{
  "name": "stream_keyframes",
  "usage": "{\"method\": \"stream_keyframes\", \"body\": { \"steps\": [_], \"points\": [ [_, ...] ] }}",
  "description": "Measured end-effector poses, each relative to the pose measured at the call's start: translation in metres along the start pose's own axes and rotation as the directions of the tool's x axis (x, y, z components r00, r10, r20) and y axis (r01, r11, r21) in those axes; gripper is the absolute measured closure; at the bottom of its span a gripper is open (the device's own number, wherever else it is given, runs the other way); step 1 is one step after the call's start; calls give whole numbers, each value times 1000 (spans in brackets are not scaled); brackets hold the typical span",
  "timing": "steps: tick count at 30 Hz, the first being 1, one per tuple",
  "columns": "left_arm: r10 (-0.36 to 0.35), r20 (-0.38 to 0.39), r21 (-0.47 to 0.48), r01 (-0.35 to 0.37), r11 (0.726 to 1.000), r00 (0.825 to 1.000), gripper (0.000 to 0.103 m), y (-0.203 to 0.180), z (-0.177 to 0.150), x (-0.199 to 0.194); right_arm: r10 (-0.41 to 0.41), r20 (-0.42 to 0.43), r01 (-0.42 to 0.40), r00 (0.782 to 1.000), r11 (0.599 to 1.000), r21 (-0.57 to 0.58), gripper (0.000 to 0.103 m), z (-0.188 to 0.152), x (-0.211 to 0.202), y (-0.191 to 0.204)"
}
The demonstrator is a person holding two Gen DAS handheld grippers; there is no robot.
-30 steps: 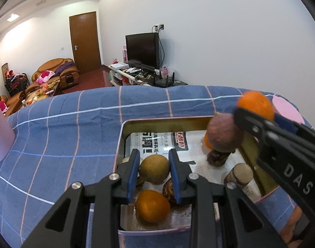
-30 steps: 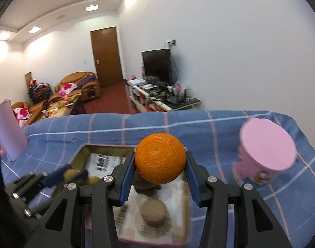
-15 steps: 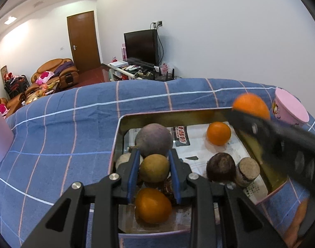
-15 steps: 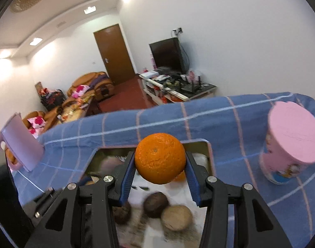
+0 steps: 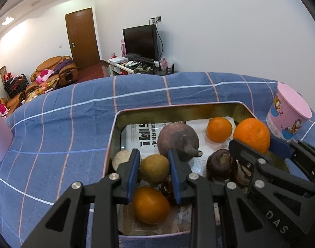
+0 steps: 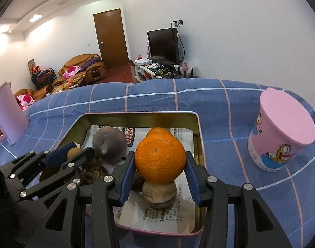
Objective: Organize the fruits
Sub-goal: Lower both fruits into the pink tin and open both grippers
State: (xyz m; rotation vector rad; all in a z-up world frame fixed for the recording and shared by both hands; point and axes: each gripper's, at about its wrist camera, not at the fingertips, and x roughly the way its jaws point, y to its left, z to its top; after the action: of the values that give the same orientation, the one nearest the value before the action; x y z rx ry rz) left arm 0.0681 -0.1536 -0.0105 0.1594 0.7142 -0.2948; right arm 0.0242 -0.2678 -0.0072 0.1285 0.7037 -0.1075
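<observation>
A gold-walled tin tray (image 5: 178, 113) lined with newspaper sits on the blue checked cloth. It holds a large purple-brown fruit (image 5: 178, 141), an orange (image 5: 219, 129), a dark fruit (image 5: 220, 164) and a near orange (image 5: 150, 204). My left gripper (image 5: 154, 161) is shut on a small yellow-brown fruit (image 5: 154, 170) above the tray's near left part. My right gripper (image 6: 159, 161) is shut on a big orange (image 6: 160, 158), just above a tan round piece (image 6: 159, 194) at the tray's (image 6: 200, 144) right side. The left gripper (image 6: 72, 154) shows at the left.
A pink cartoon cup (image 6: 281, 140) stands on the cloth right of the tray. A pink upright object (image 6: 10, 119) stands at the far left. Beyond the table's far edge lie a TV stand, sofas and a door.
The right gripper has sunk with its orange toward the tray's right side. The purple-brown fruit has shifted from the tray's right to its middle. The left gripper has stayed put.
</observation>
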Motion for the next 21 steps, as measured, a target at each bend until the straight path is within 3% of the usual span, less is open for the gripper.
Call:
{"method": "stream_keyframes", "body": {
  "steps": [7, 9, 11, 14, 21],
  "points": [
    [0, 0, 0, 0, 1000, 1000, 73, -1, 0, 1, 51, 47, -52, 998, 999, 17, 52, -5, -20, -11],
    [0, 0, 2, 0, 1000, 1000, 73, -1, 0, 1, 46, 71, -47, 996, 999, 12, 41, -8, -30, -11],
    [-1, 2, 4, 1, 1000, 1000, 73, -1, 0, 1, 17, 100, -19, 995, 1000, 17, 33, -12, -41, -14],
    [-5, 4, 12, 5, 1000, 1000, 73, -4, 2, 2, -9, 140, 0, 990, 998, 60, 33, -17, -55, -23],
    [-13, 11, 73, 12, 997, 1000, 73, -24, 7, 5, -163, 219, 128, 962, 978, 162, 33, -18, -74, -40]
  ]
}}
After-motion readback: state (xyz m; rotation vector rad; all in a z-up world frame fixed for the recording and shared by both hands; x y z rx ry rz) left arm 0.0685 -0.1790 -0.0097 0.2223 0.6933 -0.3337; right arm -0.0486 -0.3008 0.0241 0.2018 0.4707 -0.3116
